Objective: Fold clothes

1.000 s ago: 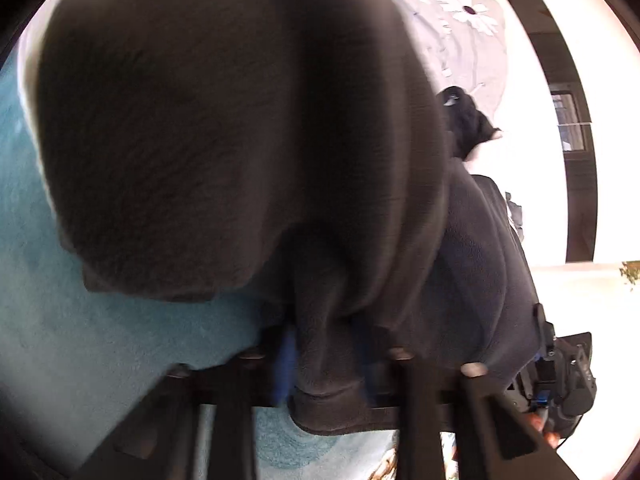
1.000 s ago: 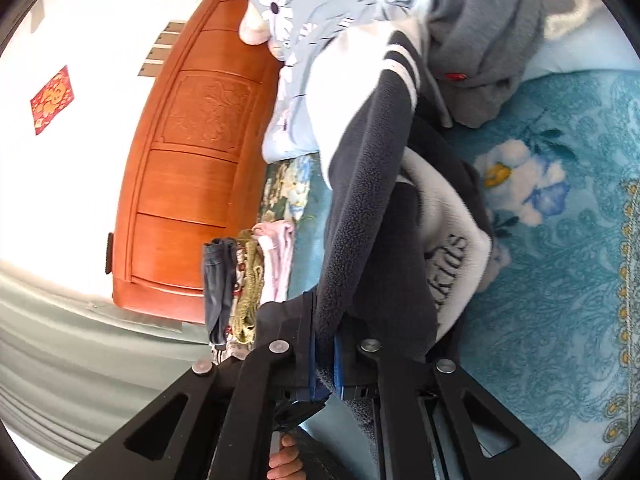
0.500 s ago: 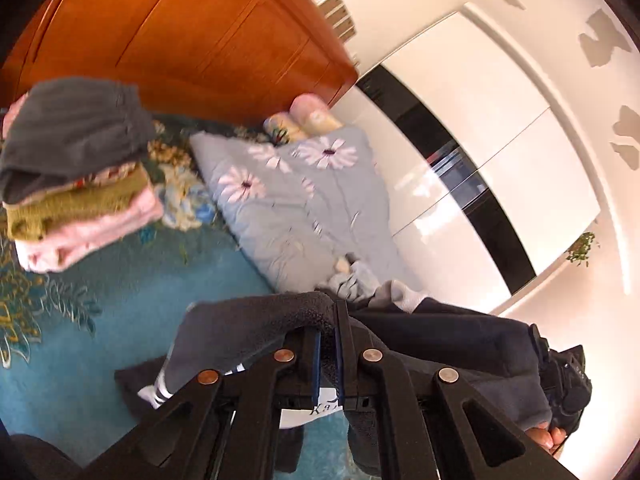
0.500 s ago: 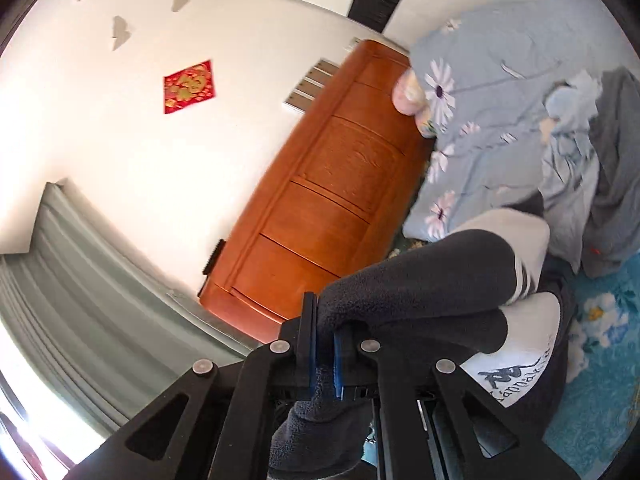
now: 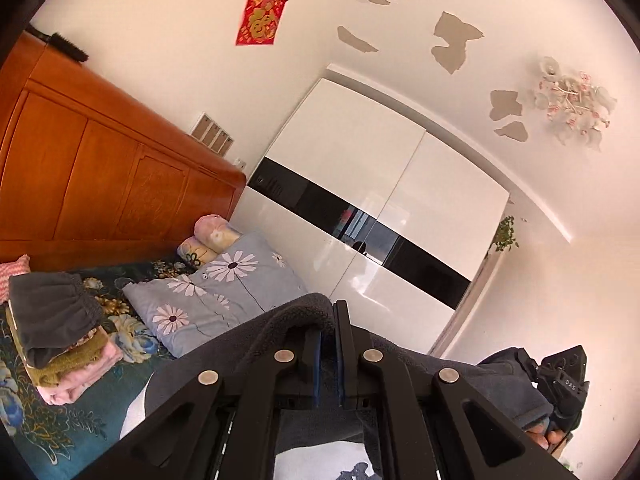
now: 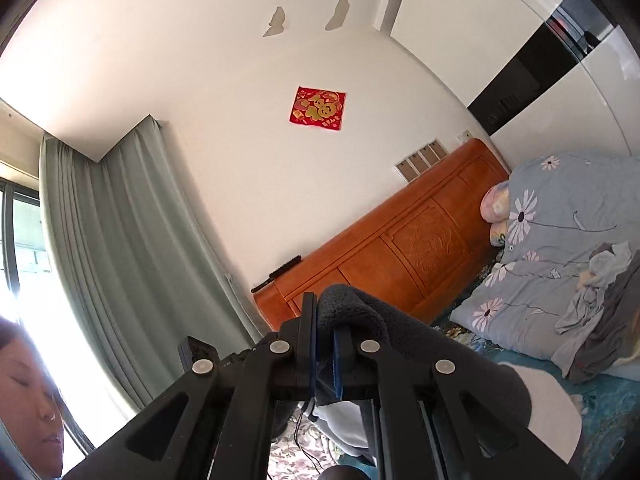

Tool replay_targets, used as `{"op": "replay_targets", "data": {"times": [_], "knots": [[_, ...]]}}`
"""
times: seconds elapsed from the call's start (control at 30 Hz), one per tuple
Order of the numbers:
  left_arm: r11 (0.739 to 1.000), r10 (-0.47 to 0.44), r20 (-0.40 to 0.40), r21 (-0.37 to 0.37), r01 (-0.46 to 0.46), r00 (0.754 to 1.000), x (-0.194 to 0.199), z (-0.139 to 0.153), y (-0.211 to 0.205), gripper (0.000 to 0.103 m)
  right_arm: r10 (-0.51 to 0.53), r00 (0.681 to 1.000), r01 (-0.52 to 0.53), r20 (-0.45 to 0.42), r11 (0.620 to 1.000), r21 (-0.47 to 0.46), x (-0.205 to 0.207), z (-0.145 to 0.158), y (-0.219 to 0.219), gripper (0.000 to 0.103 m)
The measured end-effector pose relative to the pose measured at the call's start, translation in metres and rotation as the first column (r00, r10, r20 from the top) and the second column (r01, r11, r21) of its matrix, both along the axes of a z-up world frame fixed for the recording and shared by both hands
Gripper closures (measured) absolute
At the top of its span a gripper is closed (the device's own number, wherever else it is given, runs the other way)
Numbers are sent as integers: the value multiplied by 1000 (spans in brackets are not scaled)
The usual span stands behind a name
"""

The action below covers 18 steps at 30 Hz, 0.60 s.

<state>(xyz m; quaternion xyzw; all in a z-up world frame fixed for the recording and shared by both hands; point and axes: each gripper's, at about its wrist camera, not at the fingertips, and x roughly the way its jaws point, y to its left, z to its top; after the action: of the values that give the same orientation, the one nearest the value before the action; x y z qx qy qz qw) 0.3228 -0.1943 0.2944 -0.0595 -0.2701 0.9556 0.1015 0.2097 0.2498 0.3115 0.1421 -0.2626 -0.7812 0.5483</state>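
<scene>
My left gripper (image 5: 328, 336) is shut on the edge of a dark grey fleece garment (image 5: 256, 332) with white panels, held up high above the bed. My right gripper (image 6: 324, 340) is shut on another edge of the same garment (image 6: 424, 344), which drapes over its right finger and hangs down to the right. The right gripper also shows at the lower right of the left wrist view (image 5: 560, 384). Most of the garment hangs below both cameras, out of sight.
A stack of folded clothes (image 5: 60, 344) lies on the teal floral bedspread (image 5: 60, 432). A blue daisy quilt (image 5: 224, 300) and pillows lie by the wooden headboard (image 5: 100, 184). Loose grey clothes (image 6: 608, 312) are heaped on the quilt. A white wardrobe (image 5: 380, 184) stands behind.
Both grippers have lifted the fleece garment well up off the bed and tilted upward; the views went from cloth and bedspread to walls and ceiling.
</scene>
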Motion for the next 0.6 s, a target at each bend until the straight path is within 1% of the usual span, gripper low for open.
{"op": "replay_targets", "data": {"times": [0.07,0.13,0.2,0.27,0.3,0.37,0.43,0.5,0.53,0.57,0.6], "knots": [[1000,-18,32,-15,19,999,-12,2,5,97,-31,999,30,9,999,29,1,-2,5,97],[999,-29,94,-28,32,995,-41,-17,14,97,-73,997,70,39,995,73,-7,-14,6,97],[999,-38,193,-21,43,980,-77,-50,23,97,-131,986,117,98,984,135,-30,-41,0,97],[999,-44,306,-4,48,951,-113,-95,31,97,-180,963,141,202,971,192,-61,-82,-3,97],[999,-47,365,7,48,930,-129,-121,35,97,-199,942,144,271,967,209,-78,-107,-1,97],[998,-57,483,34,46,874,-161,-177,42,97,-242,886,153,396,958,245,-108,-161,2,97],[997,-75,586,70,42,806,-184,-232,49,97,-301,818,166,491,939,300,-133,-214,6,97],[994,-92,676,100,33,731,-203,-284,57,97,-351,746,168,567,922,349,-152,-261,9,96],[994,-93,708,104,28,701,-210,-304,61,97,-371,708,166,601,914,369,-162,-285,11,96],[994,-94,731,103,26,676,-216,-318,64,98,-375,677,163,633,916,368,-170,-304,14,96],[994,-94,745,102,27,660,-222,-327,67,98,-367,649,160,666,922,352,-177,-320,18,96]]}}
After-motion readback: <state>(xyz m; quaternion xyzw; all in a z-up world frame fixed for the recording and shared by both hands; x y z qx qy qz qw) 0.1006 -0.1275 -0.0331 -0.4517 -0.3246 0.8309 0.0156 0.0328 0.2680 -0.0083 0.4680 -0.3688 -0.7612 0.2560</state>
